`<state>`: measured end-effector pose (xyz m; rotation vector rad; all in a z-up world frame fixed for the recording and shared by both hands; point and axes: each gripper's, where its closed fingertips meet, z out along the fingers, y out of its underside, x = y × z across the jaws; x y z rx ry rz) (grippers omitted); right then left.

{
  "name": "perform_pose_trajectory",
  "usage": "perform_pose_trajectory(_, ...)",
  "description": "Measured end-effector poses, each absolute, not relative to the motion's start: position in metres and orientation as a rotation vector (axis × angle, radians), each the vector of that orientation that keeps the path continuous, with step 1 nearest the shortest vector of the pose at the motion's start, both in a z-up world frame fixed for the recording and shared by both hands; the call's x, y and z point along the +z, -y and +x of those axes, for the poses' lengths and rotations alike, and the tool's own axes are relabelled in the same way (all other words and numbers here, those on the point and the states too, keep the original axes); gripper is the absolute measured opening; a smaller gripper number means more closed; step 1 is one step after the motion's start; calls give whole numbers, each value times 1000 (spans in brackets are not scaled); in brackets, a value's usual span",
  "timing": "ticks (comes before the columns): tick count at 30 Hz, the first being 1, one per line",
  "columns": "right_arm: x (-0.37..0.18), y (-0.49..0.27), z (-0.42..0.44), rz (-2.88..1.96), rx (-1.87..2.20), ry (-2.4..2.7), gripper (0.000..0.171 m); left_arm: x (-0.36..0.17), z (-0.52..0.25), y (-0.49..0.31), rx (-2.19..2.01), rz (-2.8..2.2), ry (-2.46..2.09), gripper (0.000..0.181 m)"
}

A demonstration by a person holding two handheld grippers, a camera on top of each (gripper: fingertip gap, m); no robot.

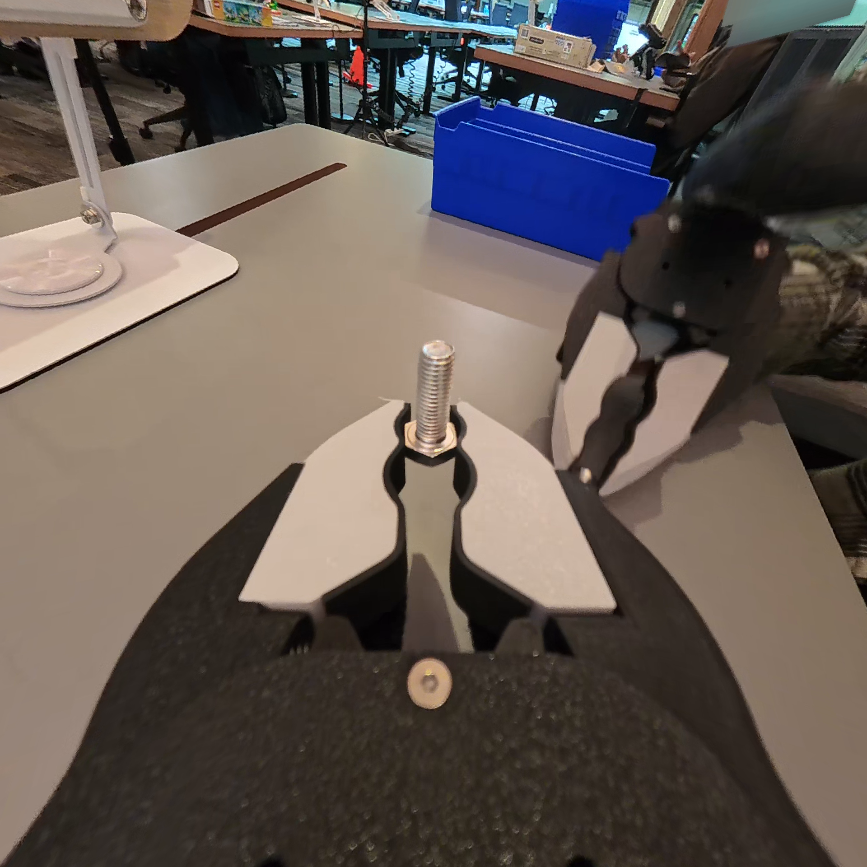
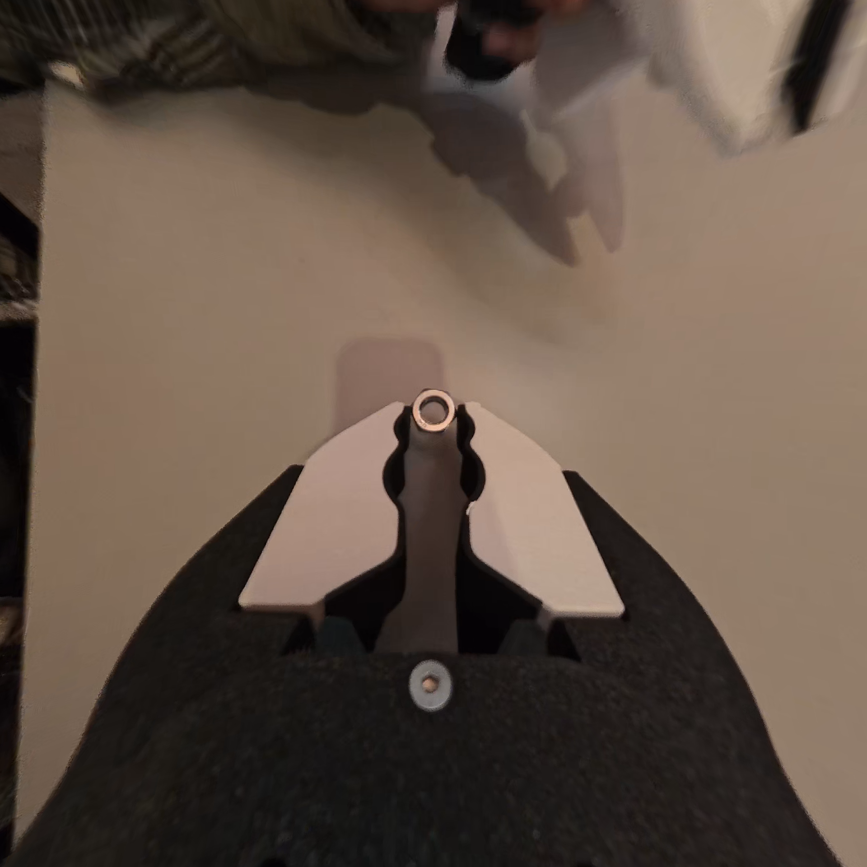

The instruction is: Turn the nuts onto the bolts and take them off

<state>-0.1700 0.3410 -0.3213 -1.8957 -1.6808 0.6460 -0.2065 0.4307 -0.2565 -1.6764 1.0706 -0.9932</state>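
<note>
In the left wrist view my left gripper (image 1: 429, 415) is shut on the hex head of a silver bolt (image 1: 436, 389), whose threaded shaft sticks out past the fingertips above the grey table (image 1: 305, 328). My right gripper (image 1: 586, 474) shows at the right, tilted down toward the table, with a small shiny piece at its tips. In the right wrist view my right gripper (image 2: 434, 413) is shut on a silver nut (image 2: 434, 429), hole facing the camera, above the table (image 2: 211, 281). The left gripper (image 2: 563, 197) is a blur at the top of that view.
A blue plastic bin (image 1: 539, 187) stands at the table's far right. A white stand with a flat base (image 1: 94, 281) sits at the left. The table's right edge (image 1: 807, 492) runs close to my right gripper. A person's sleeve (image 1: 835, 305) is at the right. The gap from one gripper's tips to the other's is roughly 12 cm.
</note>
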Motion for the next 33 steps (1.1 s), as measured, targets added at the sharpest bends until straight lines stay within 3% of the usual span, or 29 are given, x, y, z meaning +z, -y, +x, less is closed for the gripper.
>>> perform_pose_trajectory(1, -305, -348, -165, -1894, 669, 1640, 18, -257, -205, -429, -997, -1671, -1084, 15)
perform_pose_trajectory(6, -204, -385, -158, -1836, 739, 1526, 19, -260, -190, -414, -941, -1619, -1200, 15)
perform_pose_trajectory(9, -182, -389, -174, -1827, 745, 1603, 19, -263, -182, -407, -881, -1604, -1259, 15)
perform_pose_trajectory(18, -213, -395, -198, -1883, 561, 1796, 19, -267, -176, -400, -896, -1651, -1278, 15)
perform_pose_trajectory(33, -220, -387, -198, -1862, 709, 1821, 19, -266, -173, -395, -879, -1638, -1309, 15)
